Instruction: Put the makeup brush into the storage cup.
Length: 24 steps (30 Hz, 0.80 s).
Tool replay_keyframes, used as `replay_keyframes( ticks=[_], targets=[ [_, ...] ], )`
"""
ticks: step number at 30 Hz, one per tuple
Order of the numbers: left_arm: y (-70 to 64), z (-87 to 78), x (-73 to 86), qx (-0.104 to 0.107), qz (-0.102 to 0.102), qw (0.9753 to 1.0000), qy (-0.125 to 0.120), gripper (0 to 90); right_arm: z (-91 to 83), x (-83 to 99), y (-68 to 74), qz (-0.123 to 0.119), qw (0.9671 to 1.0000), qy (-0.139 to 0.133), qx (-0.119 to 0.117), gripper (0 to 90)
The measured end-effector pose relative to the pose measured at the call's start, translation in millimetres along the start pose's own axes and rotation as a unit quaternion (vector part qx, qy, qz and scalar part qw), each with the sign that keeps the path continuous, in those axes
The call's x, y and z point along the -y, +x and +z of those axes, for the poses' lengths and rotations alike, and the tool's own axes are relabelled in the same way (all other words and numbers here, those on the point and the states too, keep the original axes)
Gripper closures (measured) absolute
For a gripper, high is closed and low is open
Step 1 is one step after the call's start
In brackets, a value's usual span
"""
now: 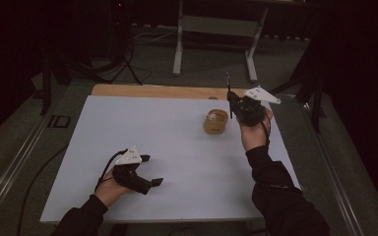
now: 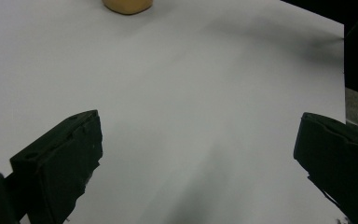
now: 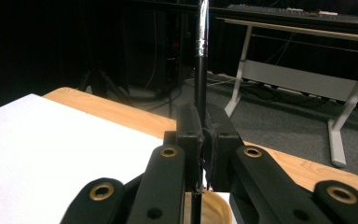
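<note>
A small round wooden bowl (image 1: 215, 121) with something pale inside sits on the white board (image 1: 167, 142), right of centre. My right gripper (image 1: 232, 100) hovers just right of and above the bowl, shut on a thin black stick (image 1: 228, 81) that points straight up. In the right gripper view the stick (image 3: 200, 70) has a silver band, the jaws of the right gripper (image 3: 203, 126) pinch its lower part, and the bowl's rim (image 3: 212, 205) lies below. My left gripper (image 1: 153, 170) rests low at the near left, open and holding nothing. In the left gripper view the left gripper (image 2: 198, 135) gapes wide, with the bowl (image 2: 127, 5) far ahead.
The white board lies on a wooden tabletop (image 1: 152, 91) whose far edge shows beyond it. Behind stand a white desk frame (image 1: 215, 27) and a dark tripod (image 1: 125, 54) on grey carpet. The board's right edge (image 2: 344, 70) drops off to dark floor.
</note>
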<state>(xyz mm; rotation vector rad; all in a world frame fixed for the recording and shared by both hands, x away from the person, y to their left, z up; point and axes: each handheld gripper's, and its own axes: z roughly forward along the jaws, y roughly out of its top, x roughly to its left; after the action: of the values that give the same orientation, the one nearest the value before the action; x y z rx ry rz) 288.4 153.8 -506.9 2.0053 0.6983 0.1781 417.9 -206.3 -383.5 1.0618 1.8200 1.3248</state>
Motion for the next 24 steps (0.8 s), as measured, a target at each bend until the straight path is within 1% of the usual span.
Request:
replay_keyframes(
  ticks=[3,5,8,11,13,14,16,18,20,22,23,24],
  targets=[
    [0.1,0.0,0.2,0.0,0.0,1.0,0.001,1.1,4.3,-0.1,-1.2,0.002,1.0,0.0,0.002,86.0],
    [0.0,-0.3,0.4,0.001,0.0,1.0,0.001,1.1,11.6,0.4,-3.6,0.01,0.9999,0.0,0.005,86.0],
    [-0.4,-0.1,0.6,0.001,0.001,1.0,0.002,1.1,16.0,0.7,-4.9,0.011,0.9999,0.002,0.007,86.0],
    [-0.9,0.4,1.3,0.005,0.001,1.0,0.002,1.1,25.0,3.4,-8.8,0.009,0.9999,0.002,0.012,86.0],
    [-1.2,0.6,1.2,0.005,0.001,1.0,0.002,1.2,29.6,5.4,-11.2,0.011,0.9998,0.003,0.017,86.0],
    [-1.4,0.5,1.0,0.005,0.001,1.0,0.002,1.2,29.6,5.4,-11.2,0.011,0.9998,0.003,0.017,86.0],
    [-1.5,0.3,0.7,0.007,0.001,1.0,0.001,1.1,35.8,7.1,-13.7,0.017,0.9997,0.005,0.017,86.0],
    [-1.2,0.3,0.7,0.008,0.0,1.0,0.0,1.1,40.4,7.9,-14.3,0.015,0.9996,0.009,0.02,86.0],
    [-1.3,0.2,0.8,0.007,0.002,1.0,0.001,1.1,44.9,9.1,-14.5,0.014,0.9996,0.008,0.024,86.0],
    [-1.2,0.1,0.8,0.007,0.002,1.0,0.0,1.1,49.5,10.2,-14.7,0.019,0.9995,0.008,0.023,86.0],
    [-1.0,0.0,0.7,0.007,0.002,1.0,-0.001,1.1,51.7,10.5,-14.7,0.016,0.9995,0.006,0.027,86.0],
    [-1.0,0.0,0.6,0.007,0.001,1.0,-0.001,1.1,53.9,10.3,-14.7,0.017,0.9995,0.006,0.026,86.0]
  ],
)
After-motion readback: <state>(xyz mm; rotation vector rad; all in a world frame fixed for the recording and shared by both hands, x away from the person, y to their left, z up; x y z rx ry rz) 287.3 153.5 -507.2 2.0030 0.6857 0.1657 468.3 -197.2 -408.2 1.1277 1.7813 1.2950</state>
